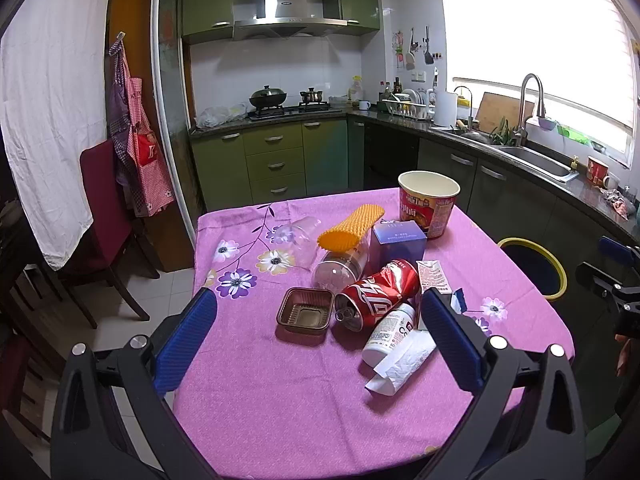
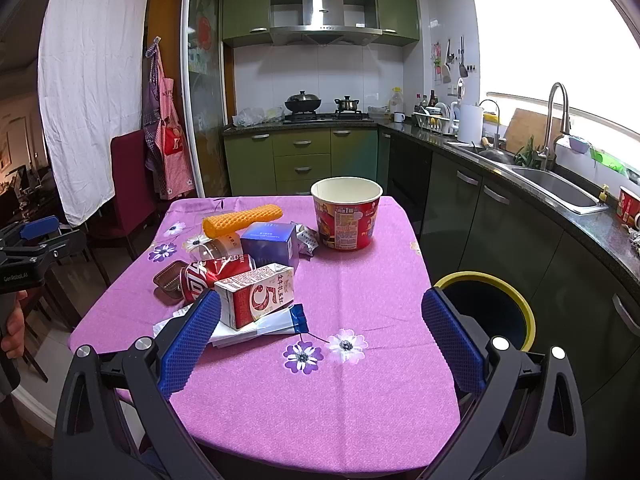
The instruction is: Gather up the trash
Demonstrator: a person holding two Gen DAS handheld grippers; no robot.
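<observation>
Trash sits piled on the far half of the table (image 1: 248, 400), over a purple flowered cloth. A crushed red can (image 1: 378, 294) lies on its side in the middle of the heap, touching a brown plastic tray (image 1: 306, 311) on its left and a small white bottle (image 1: 390, 332) in front. A crumpled tissue (image 1: 404, 364) lies against that bottle. Behind the can, a clear jar (image 1: 340, 266) lies tipped over, an orange foam sleeve (image 1: 352, 226) rests on top, and a blue box (image 1: 398, 242) stands beside it. A red noodle tub (image 2: 346, 218) stands upright at the back. A red milk carton (image 2: 256, 294) lies on a white wrapper (image 2: 260, 326). A yellow-rimmed bin (image 2: 486, 310) waits on the floor just beside the table. Left gripper (image 1: 320, 332) spread wide, holding nothing; right gripper (image 2: 320, 332) also wide apart, empty, above the cloth
</observation>
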